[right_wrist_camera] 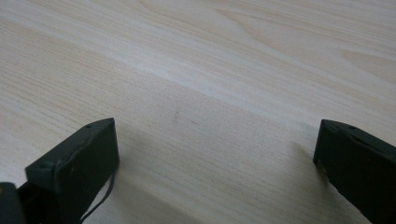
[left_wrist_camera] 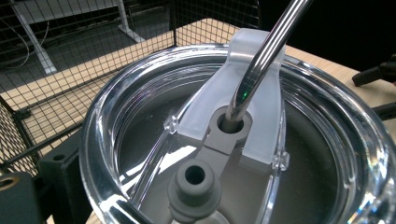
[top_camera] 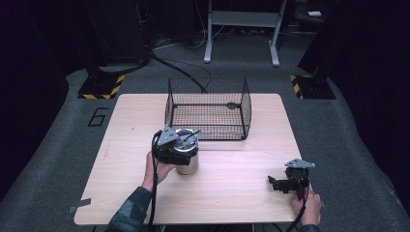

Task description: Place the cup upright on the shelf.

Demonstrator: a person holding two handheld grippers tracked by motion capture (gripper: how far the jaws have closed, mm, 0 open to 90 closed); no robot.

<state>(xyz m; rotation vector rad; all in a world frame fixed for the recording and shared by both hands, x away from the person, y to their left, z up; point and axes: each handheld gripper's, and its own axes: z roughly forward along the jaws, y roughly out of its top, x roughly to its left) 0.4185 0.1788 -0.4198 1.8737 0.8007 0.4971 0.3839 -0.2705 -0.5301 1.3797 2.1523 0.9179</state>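
Your table [right_wrist_camera: 224, 60] is pale wood-grain laminate with a smooth matt face, and at its twelve o'clock edge stands a basket [top_camera: 208, 108] of thin black wire mesh. The tumbler [top_camera: 187, 162] is polished, mirror-bright metal under a glossy clear plastic lid [left_wrist_camera: 116, 116] with a frosted slider and grey rubbery plug; its straw [left_wrist_camera: 266, 56] is shiny steel.

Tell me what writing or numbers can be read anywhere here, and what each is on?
"6": a large dark numeral on the grey floor, left of the table.
No lettering can be made out on the tumbler, its clear lid, the wire basket or either gripper.
The yellow-and-black striped plates carry stripes, no words.
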